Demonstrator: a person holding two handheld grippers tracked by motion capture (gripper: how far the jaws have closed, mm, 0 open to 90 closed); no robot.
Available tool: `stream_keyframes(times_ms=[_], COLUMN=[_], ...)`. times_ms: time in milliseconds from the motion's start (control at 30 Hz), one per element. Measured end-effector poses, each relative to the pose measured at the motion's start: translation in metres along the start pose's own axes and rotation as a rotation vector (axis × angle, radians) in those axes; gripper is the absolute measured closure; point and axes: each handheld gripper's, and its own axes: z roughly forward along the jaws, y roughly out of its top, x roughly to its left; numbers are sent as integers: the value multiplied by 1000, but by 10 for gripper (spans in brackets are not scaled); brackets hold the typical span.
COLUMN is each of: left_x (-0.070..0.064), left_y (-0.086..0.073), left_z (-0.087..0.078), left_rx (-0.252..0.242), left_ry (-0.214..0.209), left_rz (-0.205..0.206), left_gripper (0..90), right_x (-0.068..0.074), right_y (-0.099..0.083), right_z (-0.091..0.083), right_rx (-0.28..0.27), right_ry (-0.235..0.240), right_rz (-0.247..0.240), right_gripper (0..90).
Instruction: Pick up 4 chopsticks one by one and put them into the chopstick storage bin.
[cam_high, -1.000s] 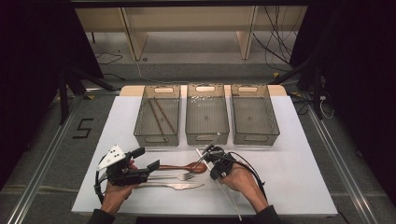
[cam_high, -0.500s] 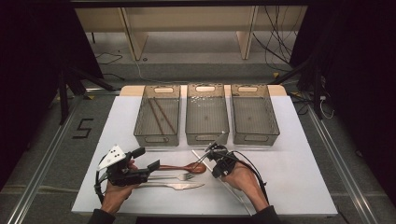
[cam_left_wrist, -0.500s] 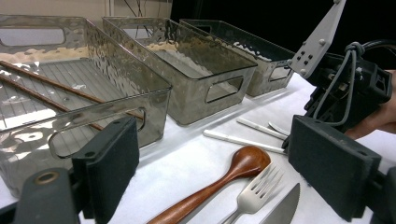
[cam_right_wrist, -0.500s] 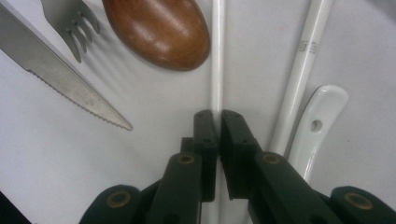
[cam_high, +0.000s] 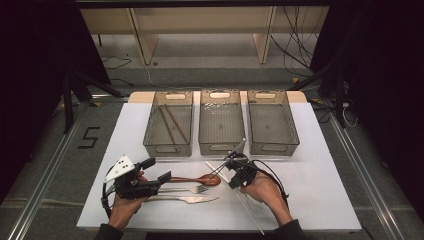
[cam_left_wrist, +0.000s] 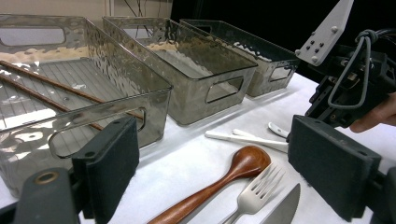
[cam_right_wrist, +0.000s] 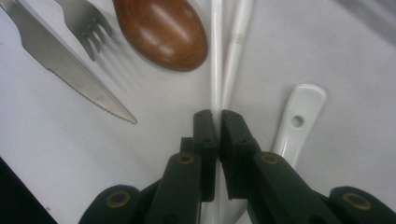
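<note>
White chopsticks (cam_high: 235, 192) lie on the table (cam_high: 325, 195) in the high view, just right of the wooden spoon (cam_high: 197, 179); your right gripper (cam_high: 231, 169) is down on them. Your left gripper (cam_high: 159, 183) sits by the spoon, fork (cam_high: 187, 189) and knife (cam_high: 185, 199) handles.

Left gripper view: jaws spread wide, nothing between them; spoon (cam_left_wrist: 224, 179) and fork (cam_left_wrist: 254, 193) ahead, three bins (cam_left_wrist: 154, 88) beyond.

Right gripper view: your right gripper (cam_right_wrist: 218, 122) is pressed together, pinching one white chopstick (cam_right_wrist: 215, 56); the second touches it alongside. A white spoon handle (cam_right_wrist: 299, 119) lies just beside.
</note>
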Motion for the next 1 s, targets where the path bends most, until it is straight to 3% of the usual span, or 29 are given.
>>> stream_keyframes(times_ms=[567, 1000], left_x=[0, 0], left_y=[0, 0], left_z=[0, 0], left_rx=[-1, -1], left_ry=[-1, -1], left_rz=[0, 1], left_gripper=[163, 164], right_x=[4, 7], right_y=[3, 8], right_z=[7, 12], right_rx=[39, 69], right_ry=[-35, -54], right_rz=[-41, -44], right_gripper=[854, 849])
